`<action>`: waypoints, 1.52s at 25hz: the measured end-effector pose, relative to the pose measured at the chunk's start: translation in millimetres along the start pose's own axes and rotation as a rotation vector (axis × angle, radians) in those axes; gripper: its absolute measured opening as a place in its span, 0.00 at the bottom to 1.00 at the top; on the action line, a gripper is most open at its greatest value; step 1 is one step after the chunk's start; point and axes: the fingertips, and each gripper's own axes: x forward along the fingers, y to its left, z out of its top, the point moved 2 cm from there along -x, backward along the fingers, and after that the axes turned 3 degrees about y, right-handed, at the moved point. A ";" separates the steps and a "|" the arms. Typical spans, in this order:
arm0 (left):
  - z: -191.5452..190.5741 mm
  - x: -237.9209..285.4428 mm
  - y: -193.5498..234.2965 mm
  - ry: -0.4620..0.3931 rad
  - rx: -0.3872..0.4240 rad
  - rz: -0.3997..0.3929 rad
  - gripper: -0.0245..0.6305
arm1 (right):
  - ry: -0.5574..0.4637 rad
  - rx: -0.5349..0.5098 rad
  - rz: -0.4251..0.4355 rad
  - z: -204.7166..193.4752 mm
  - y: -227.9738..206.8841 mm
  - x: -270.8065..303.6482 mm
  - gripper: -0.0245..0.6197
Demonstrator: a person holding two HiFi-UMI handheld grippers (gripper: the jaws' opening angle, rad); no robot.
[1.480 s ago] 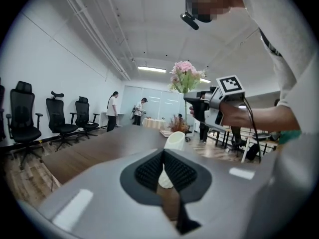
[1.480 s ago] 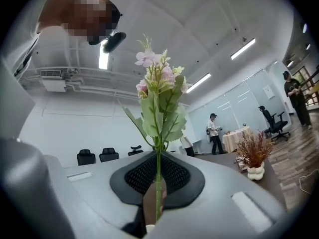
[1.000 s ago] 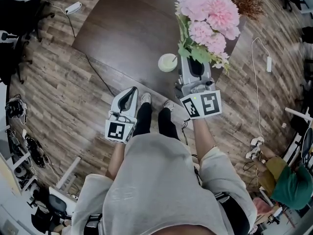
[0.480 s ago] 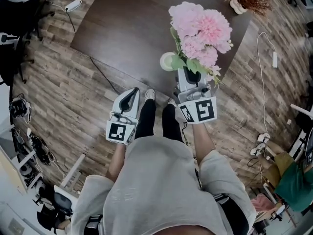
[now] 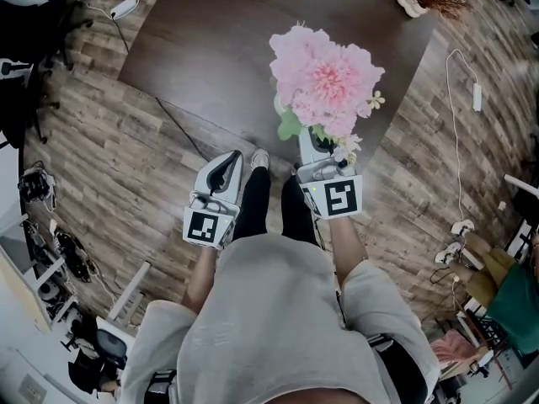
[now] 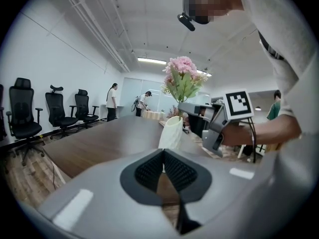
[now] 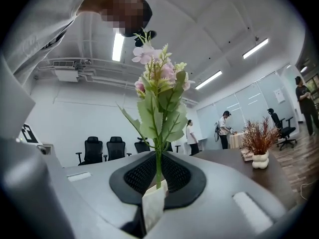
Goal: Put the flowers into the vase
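The right gripper [image 7: 158, 171] was clenched on the thin green stem of a bunch of pink, ruffled flowers with green leaves [image 5: 324, 78], held upright just beyond the near edge of the dark brown wooden table [image 5: 210, 40]. In the left gripper view the blooms stood directly above the cream, ribbed, narrow vase [image 6: 172, 132]. In the head view they hid the vase, and whether the stem end had reached its mouth could not be told. The left gripper [image 6: 163, 168] hung apart at the person's side, jaws pressed together on nothing. The bunch looked light but top-heavy: soft heads that would crush or snag, on a slim stem likely stiff enough to steer. The sound place to hold it was low on the bare stem under the leaves, as it was held here. The tall vase looked light enough to tip if the stem caught its rim.
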 end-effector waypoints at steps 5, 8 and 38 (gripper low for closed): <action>-0.7 1.9 -0.4 0.003 0.003 0.001 0.05 | 0.007 -0.027 -0.019 -7.2 -0.1 -0.9 0.09; -0.2 2.3 2.1 0.005 0.005 0.000 0.05 | 0.006 -0.025 -0.021 -11.1 2.9 -1.2 0.09; 2.2 12.4 -1.0 0.005 0.006 -0.014 0.05 | 0.237 -0.078 -0.020 -70.3 -4.2 4.3 0.47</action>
